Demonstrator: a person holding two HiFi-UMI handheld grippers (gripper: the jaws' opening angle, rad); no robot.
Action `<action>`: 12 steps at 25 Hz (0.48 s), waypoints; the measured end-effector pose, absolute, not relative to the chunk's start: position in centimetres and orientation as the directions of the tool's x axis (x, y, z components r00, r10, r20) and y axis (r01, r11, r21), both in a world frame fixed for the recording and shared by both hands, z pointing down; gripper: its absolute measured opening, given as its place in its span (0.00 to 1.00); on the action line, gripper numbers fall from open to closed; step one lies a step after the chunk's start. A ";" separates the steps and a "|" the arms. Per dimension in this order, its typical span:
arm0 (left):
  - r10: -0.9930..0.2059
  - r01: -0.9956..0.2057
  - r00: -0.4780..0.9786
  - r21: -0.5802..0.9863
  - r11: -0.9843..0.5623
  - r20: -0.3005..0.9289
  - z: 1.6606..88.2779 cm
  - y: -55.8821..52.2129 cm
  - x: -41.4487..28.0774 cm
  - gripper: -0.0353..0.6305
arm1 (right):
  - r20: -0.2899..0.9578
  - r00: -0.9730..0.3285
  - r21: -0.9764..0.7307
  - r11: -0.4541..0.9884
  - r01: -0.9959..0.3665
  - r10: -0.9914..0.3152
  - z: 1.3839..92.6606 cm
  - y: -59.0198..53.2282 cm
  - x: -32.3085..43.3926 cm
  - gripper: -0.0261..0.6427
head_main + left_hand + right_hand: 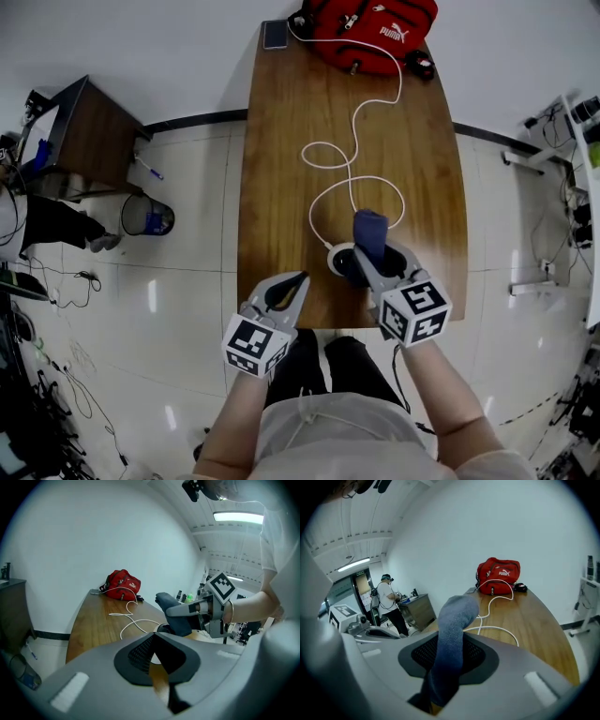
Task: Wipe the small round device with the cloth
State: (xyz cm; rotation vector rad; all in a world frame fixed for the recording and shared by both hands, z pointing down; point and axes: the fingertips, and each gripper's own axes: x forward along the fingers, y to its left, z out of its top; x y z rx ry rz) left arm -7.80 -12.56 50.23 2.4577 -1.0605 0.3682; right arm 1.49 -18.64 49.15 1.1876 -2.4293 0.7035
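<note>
The cloth, a thick grey-blue fold, stands up out of the right gripper, whose jaws are clamped on it, just above the small round device. The device, white-rimmed with a dark middle, lies flat by the near edge of the wooden surface, partly hidden by the cloth.

Left half of the counter: bare wood, open passage from the near edge up to the phone at the far left corner. Centre and right: a white cable loops down the length, lying flat. Far end: blocked by a red bag. Near right: the right claw and its cloth stand over the small round device, closing that approach. The left claw sits just beside the device at the near edge.
</note>
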 end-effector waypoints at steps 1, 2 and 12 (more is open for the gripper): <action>-0.618 -0.735 0.674 0.286 -0.615 0.404 50.3 -12.6 -7.4 0.06 | 0.521 -0.576 -0.283 0.510 -0.812 -0.629 49.9 -18.4 2.5 0.21; -0.614 -0.732 0.678 0.289 -0.618 0.404 50.4 -12.6 -7.0 0.06 | 0.537 -0.564 -0.284 0.495 -0.821 -0.628 50.6 -18.2 3.4 0.21; -0.532 -0.657 0.709 0.158 -0.738 0.462 49.4 -15.3 0.4 0.06 | 0.463 -0.679 -0.274 0.637 -0.721 -0.569 48.6 -25.9 1.7 0.21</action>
